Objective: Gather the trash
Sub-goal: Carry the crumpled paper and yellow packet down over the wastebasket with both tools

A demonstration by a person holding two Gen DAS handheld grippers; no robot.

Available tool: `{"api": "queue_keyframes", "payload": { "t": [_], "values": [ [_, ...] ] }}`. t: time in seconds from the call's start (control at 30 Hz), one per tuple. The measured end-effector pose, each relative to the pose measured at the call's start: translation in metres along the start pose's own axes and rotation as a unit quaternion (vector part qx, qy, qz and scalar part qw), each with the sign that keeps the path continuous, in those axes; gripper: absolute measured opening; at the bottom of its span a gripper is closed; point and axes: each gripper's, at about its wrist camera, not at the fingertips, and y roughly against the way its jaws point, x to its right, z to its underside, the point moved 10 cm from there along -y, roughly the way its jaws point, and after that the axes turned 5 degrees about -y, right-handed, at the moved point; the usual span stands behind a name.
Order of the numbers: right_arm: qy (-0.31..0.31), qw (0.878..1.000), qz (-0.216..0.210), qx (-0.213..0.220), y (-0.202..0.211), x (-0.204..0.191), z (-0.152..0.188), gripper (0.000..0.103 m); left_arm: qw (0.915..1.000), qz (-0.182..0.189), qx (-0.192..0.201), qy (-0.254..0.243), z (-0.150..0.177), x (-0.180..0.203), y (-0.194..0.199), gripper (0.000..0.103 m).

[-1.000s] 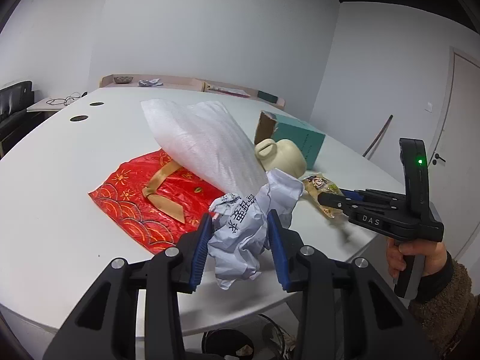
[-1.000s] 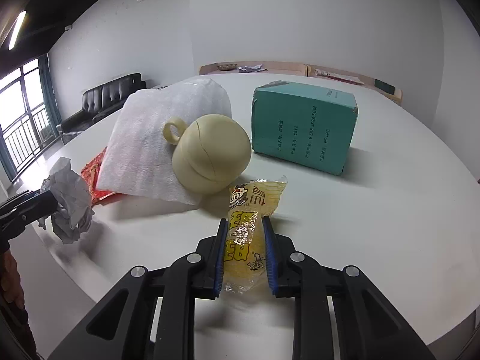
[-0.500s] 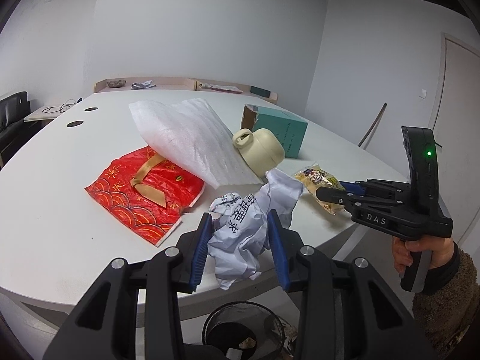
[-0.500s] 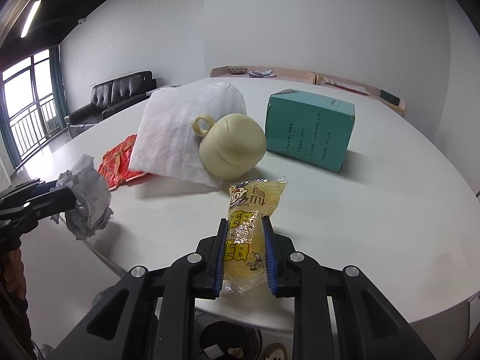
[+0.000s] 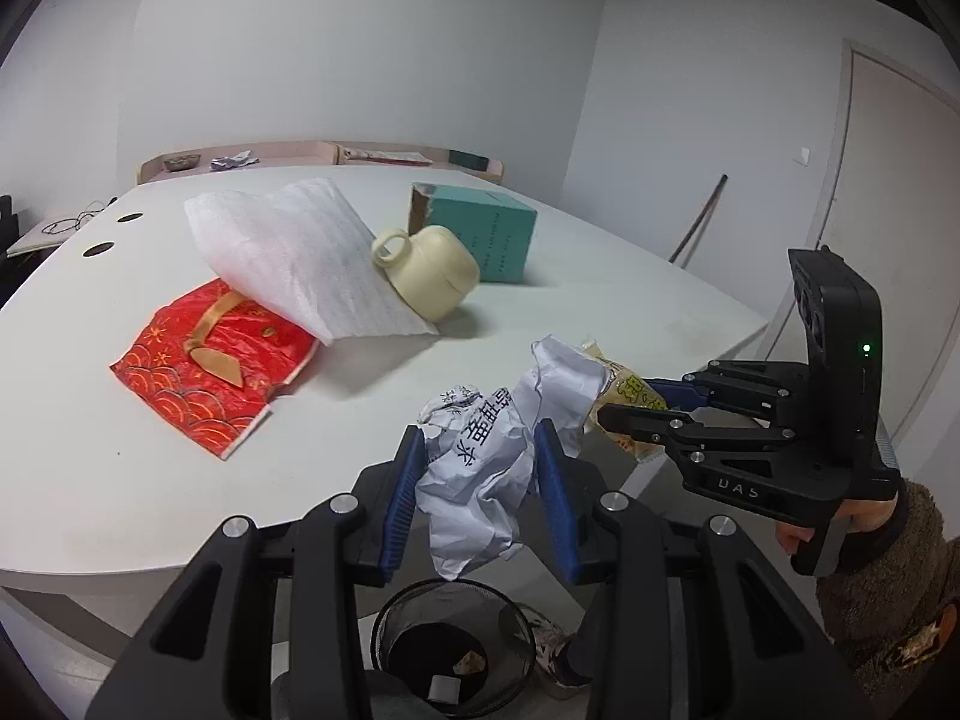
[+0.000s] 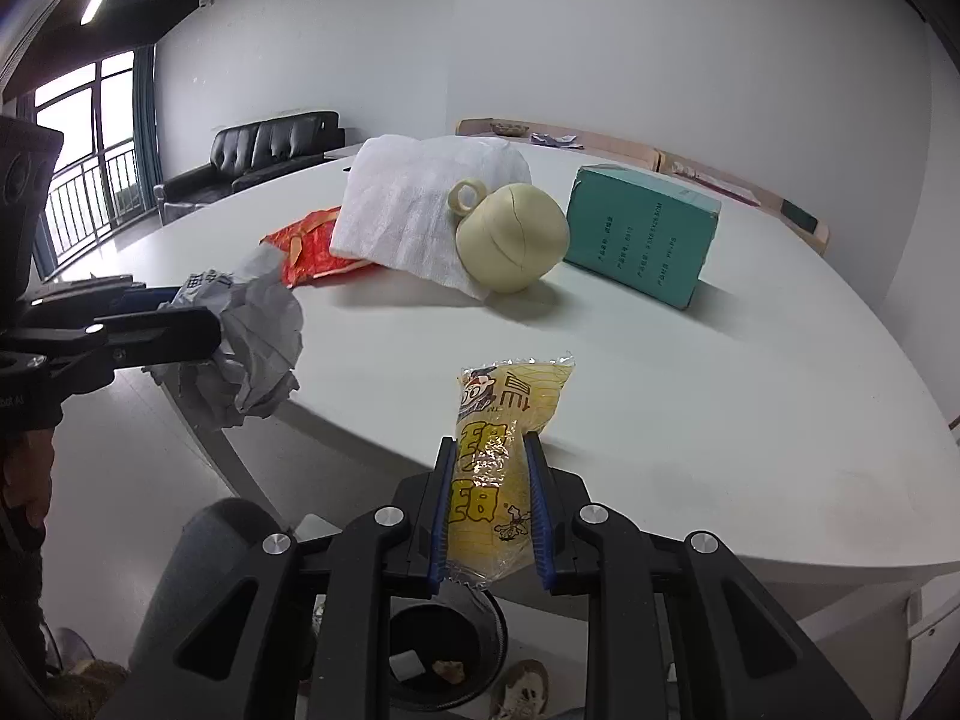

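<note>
- L gripper [image 5: 480, 468], bottom centre of left wrist view: jaws pinching crumpled paper [image 5: 486, 456], blue pads pressed on both sides; wad held off the table edge, above mesh bin [image 5: 453, 648] at bottom of frame.
- R gripper [image 6: 489, 480], bottom centre of right wrist view: jaws clamped on yellow snack wrapper [image 6: 498, 450], wrapper top sticking up past the fingertips.
- Bin w/ a few scraps inside, on floor below both grippers, partly hidden by R gripper body in right wrist view.
- White table [image 5: 90, 450], mid frame: red packet [image 5: 204, 372] at left, foam sheet [image 5: 312, 264] overlapping it, cream pot [image 5: 432, 276] lying against foam, teal box [image 5: 486, 234] just behind pot.
- Hand [image 5: 864, 510] + fuzzy brown sleeve [image 5: 888, 588], lower right of left wrist view, gripping R handle.
</note>
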Motion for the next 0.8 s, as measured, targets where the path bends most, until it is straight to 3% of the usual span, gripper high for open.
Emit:
{"api": "queue_keyframes", "payload": {
  "t": [0.27, 0.47, 0.8],
  "values": [
    [0.027, 1.000, -0.002, -0.011, 0.016, -0.008, 0.021, 0.026, 0.9992, 0.014, -0.031, -0.020, 0.019, 0.021, -0.001, 0.038],
    [0.029, 0.999, -0.029, -0.031, 0.019, -0.016, 0.045, 0.026, 0.9975, 0.012, -0.055, -0.042, 0.034, 0.039, 0.001, 0.038],
    [0.057, 0.994, -0.034, -0.084, 0.001, -0.027, 0.086, 0.026, 0.9903, 0.012, -0.111, -0.083, 0.068, 0.058, -0.022, 0.038]
  ]
}}
